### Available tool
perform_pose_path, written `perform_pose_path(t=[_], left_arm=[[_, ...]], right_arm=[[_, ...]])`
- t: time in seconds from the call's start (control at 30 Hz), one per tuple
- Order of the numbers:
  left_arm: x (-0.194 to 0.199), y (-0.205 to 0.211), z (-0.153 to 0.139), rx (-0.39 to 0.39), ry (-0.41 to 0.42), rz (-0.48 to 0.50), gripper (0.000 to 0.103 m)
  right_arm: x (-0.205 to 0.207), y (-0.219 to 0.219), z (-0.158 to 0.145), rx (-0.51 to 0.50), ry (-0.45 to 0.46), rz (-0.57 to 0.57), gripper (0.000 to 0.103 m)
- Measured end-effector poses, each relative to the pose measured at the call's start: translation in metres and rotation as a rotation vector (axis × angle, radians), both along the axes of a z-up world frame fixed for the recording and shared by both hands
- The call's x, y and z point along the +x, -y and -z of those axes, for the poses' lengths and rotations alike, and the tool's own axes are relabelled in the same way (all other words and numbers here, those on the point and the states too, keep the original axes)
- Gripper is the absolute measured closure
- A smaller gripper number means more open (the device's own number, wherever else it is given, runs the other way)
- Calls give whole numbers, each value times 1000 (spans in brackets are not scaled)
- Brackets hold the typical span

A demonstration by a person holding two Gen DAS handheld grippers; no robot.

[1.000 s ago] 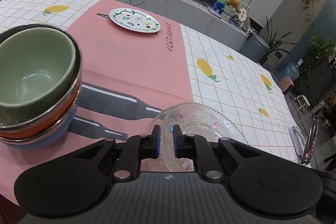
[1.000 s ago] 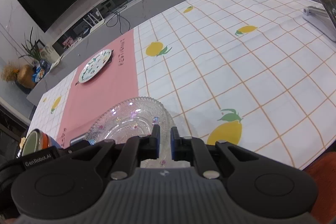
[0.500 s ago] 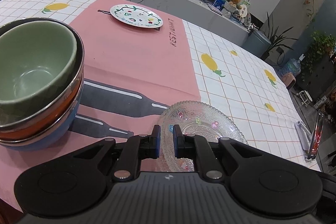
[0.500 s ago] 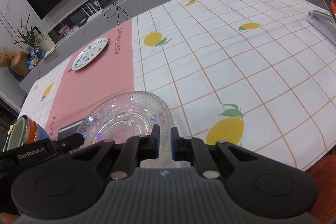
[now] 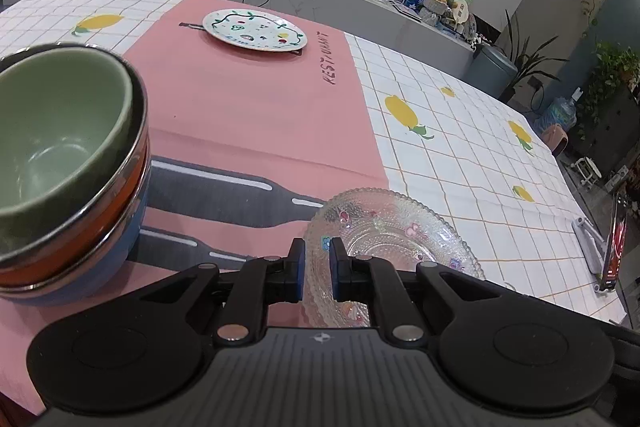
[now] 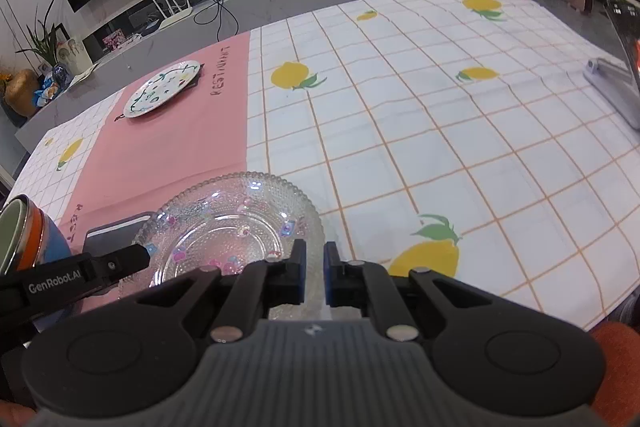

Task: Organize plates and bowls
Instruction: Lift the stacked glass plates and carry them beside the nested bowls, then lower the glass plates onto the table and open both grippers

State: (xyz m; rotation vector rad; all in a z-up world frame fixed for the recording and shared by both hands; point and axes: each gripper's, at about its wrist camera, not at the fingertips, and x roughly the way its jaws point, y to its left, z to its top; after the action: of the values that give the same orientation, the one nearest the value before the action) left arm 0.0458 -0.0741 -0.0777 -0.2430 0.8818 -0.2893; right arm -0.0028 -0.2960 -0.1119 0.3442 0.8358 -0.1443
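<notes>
Ceramic bowls (image 5: 60, 163) stand nested in one stack on the pink mat: that part looks done. Both plates remain apart: painted plate (image 5: 255, 35) far, glass plate (image 6: 228, 231) near. Left gripper (image 5: 317, 273) and right gripper (image 6: 314, 277) each clench its near rim. Compared with a second ago, nothing has shifted.

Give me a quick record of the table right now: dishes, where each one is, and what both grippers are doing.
glass plate: near table edge, straddling pink mat and checked cloth
left gripper: shut on glass plate's rim
right gripper: shut on glass plate's rim
bowl stack: green in orange in blue, on pink mat, left of glass plate
painted plate: far end of pink mat, alone
phone on stand: right table edge
</notes>
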Motion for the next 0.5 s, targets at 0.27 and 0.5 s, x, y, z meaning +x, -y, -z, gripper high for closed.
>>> perform_pose_path(t=[0.27, 0.5], left_arm=[[1, 5, 1, 43, 0, 14, 86], [1, 1, -1, 18, 3, 20, 74]], right_arm=[[1, -8, 0, -59, 9, -14, 97], [0, -7, -4, -59, 32, -12, 93]])
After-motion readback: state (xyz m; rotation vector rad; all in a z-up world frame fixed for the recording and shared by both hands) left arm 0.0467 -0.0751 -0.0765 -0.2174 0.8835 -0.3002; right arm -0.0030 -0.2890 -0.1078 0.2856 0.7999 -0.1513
